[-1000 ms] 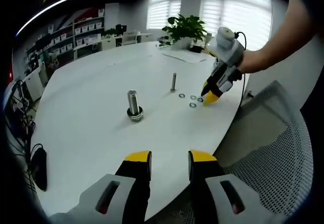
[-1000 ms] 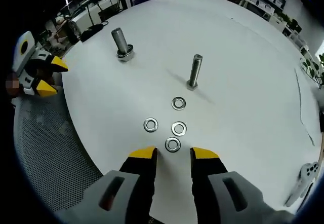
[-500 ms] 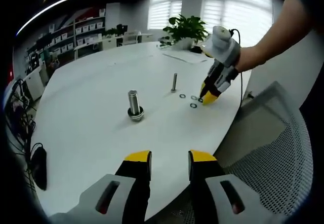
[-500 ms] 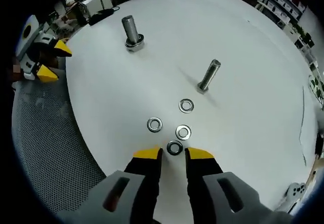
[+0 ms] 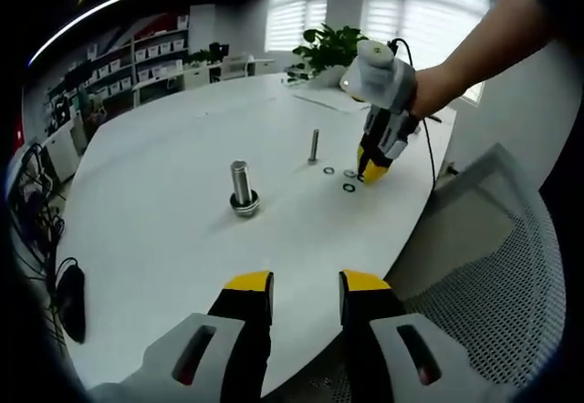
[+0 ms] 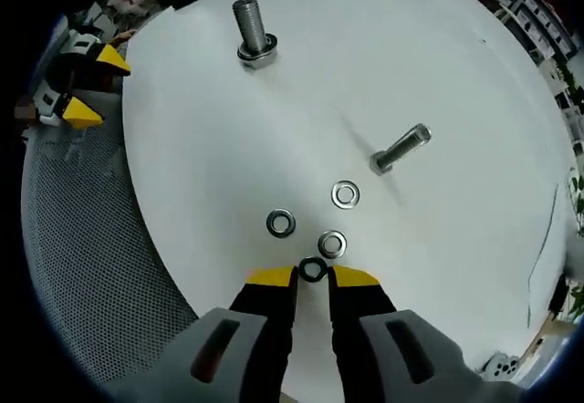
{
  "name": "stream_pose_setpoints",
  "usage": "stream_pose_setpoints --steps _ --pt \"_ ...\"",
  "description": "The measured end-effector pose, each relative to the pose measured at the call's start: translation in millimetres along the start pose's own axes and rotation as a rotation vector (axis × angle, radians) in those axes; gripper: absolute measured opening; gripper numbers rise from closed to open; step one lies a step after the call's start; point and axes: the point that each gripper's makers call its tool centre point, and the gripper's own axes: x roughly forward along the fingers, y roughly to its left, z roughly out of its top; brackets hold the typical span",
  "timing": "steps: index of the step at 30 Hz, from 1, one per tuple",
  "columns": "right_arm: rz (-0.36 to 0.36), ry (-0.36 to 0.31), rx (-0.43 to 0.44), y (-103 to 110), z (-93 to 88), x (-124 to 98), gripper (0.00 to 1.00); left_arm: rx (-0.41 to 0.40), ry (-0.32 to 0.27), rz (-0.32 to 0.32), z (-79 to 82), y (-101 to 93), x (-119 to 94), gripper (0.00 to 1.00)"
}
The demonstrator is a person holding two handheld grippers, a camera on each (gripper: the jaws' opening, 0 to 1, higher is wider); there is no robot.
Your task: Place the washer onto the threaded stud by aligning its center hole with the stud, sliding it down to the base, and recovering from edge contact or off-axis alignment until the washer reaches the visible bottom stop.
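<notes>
- In the right gripper view, the right gripper (image 6: 313, 277) is held low over the white table (image 6: 438, 75), its yellow-tipped jaws standing a narrow gap apart with a dark washer (image 6: 313, 270) lying flat just between the tips.
- Whether the tips are pressing on that washer cannot be told; nothing is seen lifted, so the jaws are read as not yet closed on it.
- Three further washers are seen flat on the table beyond the tips: a near washer (image 6: 331, 242) just past the dark one, a left washer (image 6: 280, 222), and a far washer (image 6: 345, 194) closest to the slim stud.
- The slim threaded stud (image 6: 400, 149) stands bare on its base near the far washer; in this rolled view it appears leaning.
- A thick threaded stud (image 6: 251, 31) is seen well apart, near the table's far side, with a ring or nut already seated around its base.
- In the left gripper view, the left gripper (image 5: 306, 286) is held off the table edge, jaws apart and holding nothing, above a grey mesh surface (image 5: 511, 303).
- The same view shows the right gripper pointed down at the washers, held by a person's hand (image 5: 429, 93).
- No container is seen among the parts; all washers lie loose on the tabletop.
- A potted plant (image 5: 333, 52) stands at the table's far side.
</notes>
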Motion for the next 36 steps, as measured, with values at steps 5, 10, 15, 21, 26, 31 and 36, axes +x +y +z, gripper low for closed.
stream_pose_setpoints --steps 5,10,15,21,26,31,36 --pt "-0.017 0.031 -0.113 2.7 1.4 -0.1 0.17 -0.003 0.001 0.003 -0.7 1.2 0.5 0.27" --pt "-0.027 0.067 -0.097 1.7 2.4 1.3 0.16 0.001 -0.001 0.004 -0.1 0.6 -0.2 0.27" --pt "-0.029 0.097 -0.066 1.6 2.0 0.3 0.16 0.001 -0.002 0.004 0.0 0.8 0.1 0.27" --pt "-0.045 0.096 -0.024 1.6 1.3 0.1 0.15 0.0 0.008 0.006 -1.9 1.6 0.9 0.27" --pt "-0.054 0.085 -0.029 1.8 0.4 0.3 0.15 -0.007 0.002 0.005 -1.0 1.5 0.3 0.27" --pt "-0.058 0.06 -0.009 1.3 -0.2 -0.2 0.14 -0.01 0.002 0.009 -1.4 2.4 0.4 0.26" --pt "-0.039 0.046 0.038 0.8 0.6 -0.6 0.14 -0.007 0.001 0.004 -1.1 1.3 0.4 0.26"
